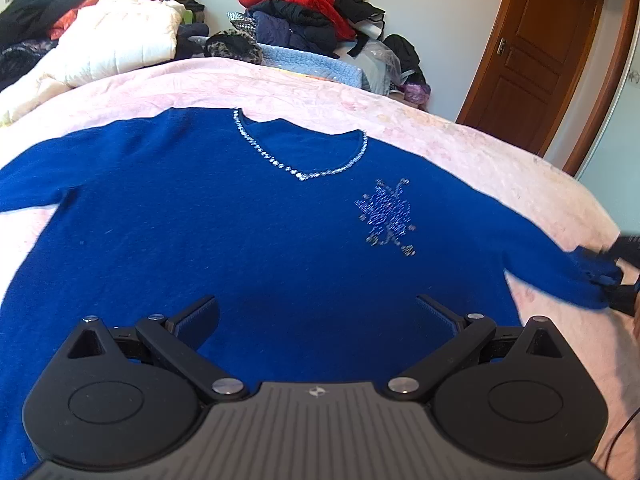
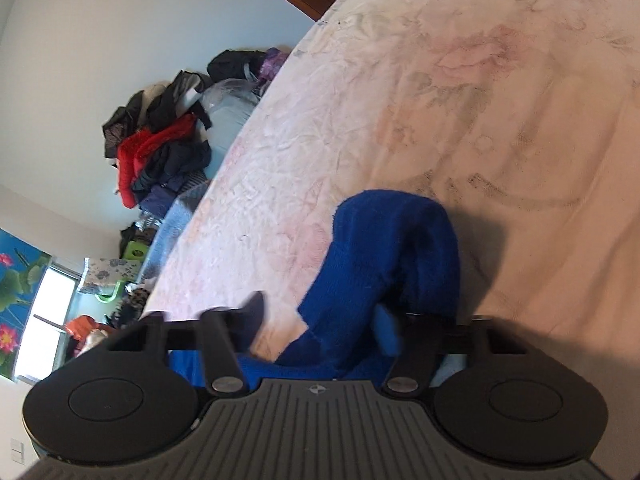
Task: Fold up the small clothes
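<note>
though flat, blue sweater [image 1: 248, 240] near bed edge [image 1: 568, 184]

The royal-blue knit sweater [image 1: 248, 240] with a rhinestone neckline runs off the left wrist view at nine o'clock, so its sleeve end there is cut off, and its hem is hidden at six o'clock behind the black two-finger left gripper [image 1: 316, 316]. At three o'clock its other cuff blurs into the dark right gripper [image 1: 620, 276], mostly cropped by the edge. In the right wrist view the right gripper's fingers [image 2: 256, 312] are smeared (motion blur), and the looped blue sleeve covers their gap, so whether the pads press it cannot be told.
</note>
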A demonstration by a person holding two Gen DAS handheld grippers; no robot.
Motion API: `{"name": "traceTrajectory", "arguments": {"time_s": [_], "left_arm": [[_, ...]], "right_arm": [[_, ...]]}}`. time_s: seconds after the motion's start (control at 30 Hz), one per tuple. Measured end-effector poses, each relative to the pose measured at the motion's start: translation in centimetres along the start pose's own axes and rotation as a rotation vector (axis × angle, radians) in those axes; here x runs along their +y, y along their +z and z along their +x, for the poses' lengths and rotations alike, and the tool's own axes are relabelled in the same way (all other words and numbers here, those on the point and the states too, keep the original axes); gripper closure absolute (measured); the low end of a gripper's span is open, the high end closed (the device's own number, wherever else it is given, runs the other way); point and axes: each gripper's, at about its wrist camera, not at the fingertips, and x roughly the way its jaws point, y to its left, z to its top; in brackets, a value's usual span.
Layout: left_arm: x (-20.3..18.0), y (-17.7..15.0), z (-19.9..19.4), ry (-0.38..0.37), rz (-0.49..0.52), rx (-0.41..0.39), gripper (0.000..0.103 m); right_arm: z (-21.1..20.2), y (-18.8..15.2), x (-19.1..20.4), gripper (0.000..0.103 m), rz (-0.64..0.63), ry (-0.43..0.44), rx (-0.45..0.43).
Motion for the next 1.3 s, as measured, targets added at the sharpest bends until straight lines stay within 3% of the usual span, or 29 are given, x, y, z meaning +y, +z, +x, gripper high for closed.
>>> {"name": "traceTrajectory", "arguments": {"time_s": [0.03,0.07,0.13,0.2,0.3,0.43,0.57,0.6,0.63,0.67,0.7,0.73,0.77,0.93,1.07,1.13,1.2,1.3], "left_arm": [[-0.1,0.3,0.1,-0.014,-0.010,-0.003,0.000],[-0.3,0.6,0.2,-0.032,-0.024,-0.005,0.000],[-0.3,1.3,0.5,-0.096,-0.079,0.000,0.000],[-0.1,2.1,0.9,-0.211,-0.180,0.010,0.000],[0.7,3.3,2.9,-0.420,-0.418,0.071,0.000],[-0.6,4.1,7.3,-0.693,-0.704,0.215,0.000],[-2.9,3.8,9.8,-0.807,-0.814,0.287,0.001],[-3.3,3.6,10.2,-0.808,-0.837,0.314,0.003],[-3.5,3.5,10.5,-0.802,-0.854,0.337,0.011],[-3.6,3.3,10.8,-0.804,-0.867,0.355,0.029],[-3.6,3.2,11.1,-0.802,-0.875,0.368,0.041],[-3.5,3.1,11.3,-0.792,-0.879,0.382,0.062],[-3.4,2.8,11.7,-0.778,-0.882,0.396,0.070],[-1.9,2.0,12.6,-0.753,-0.959,0.410,0.077],[-1.7,2.2,12.6,-0.741,-0.886,0.433,0.097],[-2.0,2.5,12.7,-0.740,-0.847,0.446,0.099],[-2.0,2.8,12.6,-0.708,-0.816,0.442,0.099],[-1.9,3.7,12.4,-0.650,-0.745,0.432,0.099]], "right_arm": [[0.2,0.0,-0.2,0.089,0.006,-0.005,0.006],[0.3,-0.1,-0.4,0.093,0.014,0.000,0.010],[0.2,-0.3,-0.7,0.093,0.011,0.028,-0.005],[-0.1,-0.5,-0.7,0.092,0.020,0.087,-0.029],[-0.4,-1.8,0.1,0.093,0.048,0.248,-0.022],[-0.6,-5.9,3.9,0.093,-0.004,0.445,0.093],[-0.1,-9.9,6.6,0.093,-0.017,0.588,0.196],[-0.1,-10.6,7.1,0.093,-0.023,0.613,0.219],[-0.1,-11.2,7.7,0.092,-0.034,0.624,0.239],[-0.1,-11.7,8.1,0.092,-0.040,0.632,0.254],[0.0,-12.0,8.2,0.092,-0.037,0.636,0.266],[-0.1,-12.3,8.2,0.092,-0.030,0.635,0.276],[0.0,-12.5,8.2,0.092,-0.024,0.631,0.285],[-0.1,-14.1,8.2,0.092,-0.010,0.627,0.331],[0.0,-15.1,7.0,0.088,0.045,0.640,0.367],[-0.4,-15.2,6.8,0.072,0.059,0.651,0.365],[-0.7,-15.2,6.7,0.040,0.061,0.627,0.361],[-1.4,-15.3,5.5,0.037,0.062,0.608,0.365]]}}
